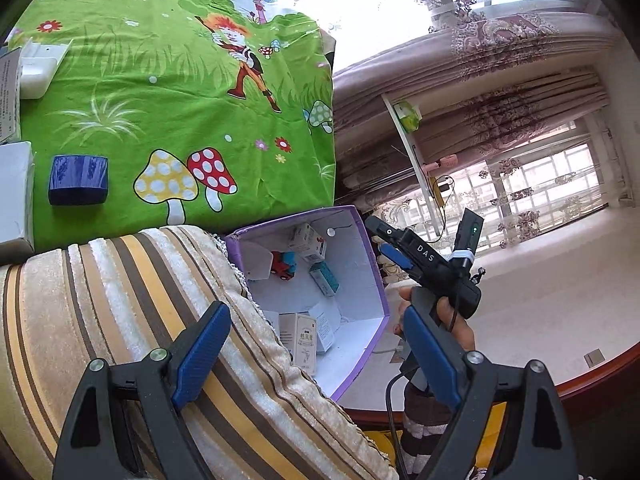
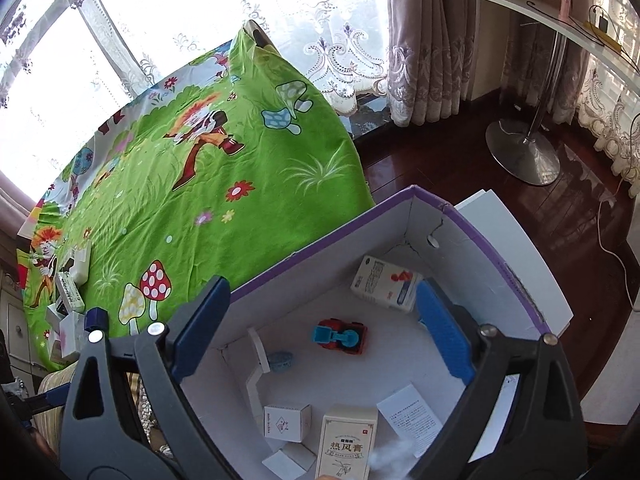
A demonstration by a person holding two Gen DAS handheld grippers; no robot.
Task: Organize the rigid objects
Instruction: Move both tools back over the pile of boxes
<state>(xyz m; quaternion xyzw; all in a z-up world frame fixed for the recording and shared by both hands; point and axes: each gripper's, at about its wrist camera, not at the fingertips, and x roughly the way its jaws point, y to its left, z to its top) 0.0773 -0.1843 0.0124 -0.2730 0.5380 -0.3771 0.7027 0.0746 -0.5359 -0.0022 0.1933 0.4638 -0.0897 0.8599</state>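
Note:
A purple box (image 1: 370,264) with a white inside stands beside the green cartoon cloth (image 1: 168,92). In it lie a red and blue toy car (image 2: 340,338), a white carton with red marks (image 2: 386,284), a cream carton with Chinese characters (image 2: 346,440), a small white cube box (image 2: 286,422) and a paper leaflet (image 2: 412,416). My right gripper (image 2: 320,286) hangs open over the box, nothing between its fingers; it also shows as the right gripper (image 1: 382,238) at the box's rim. My left gripper (image 1: 316,356) is open and empty above the striped cushion (image 1: 120,300). A dark blue box (image 1: 78,180) sits on the cloth.
Several white boxes (image 2: 72,292) lie at the cloth's far left edge. A hand (image 1: 452,320) holds the right gripper. A round metal stand base (image 2: 522,152) rests on dark wooden floor beside lace curtains. A white panel (image 2: 516,248) leans behind the purple box.

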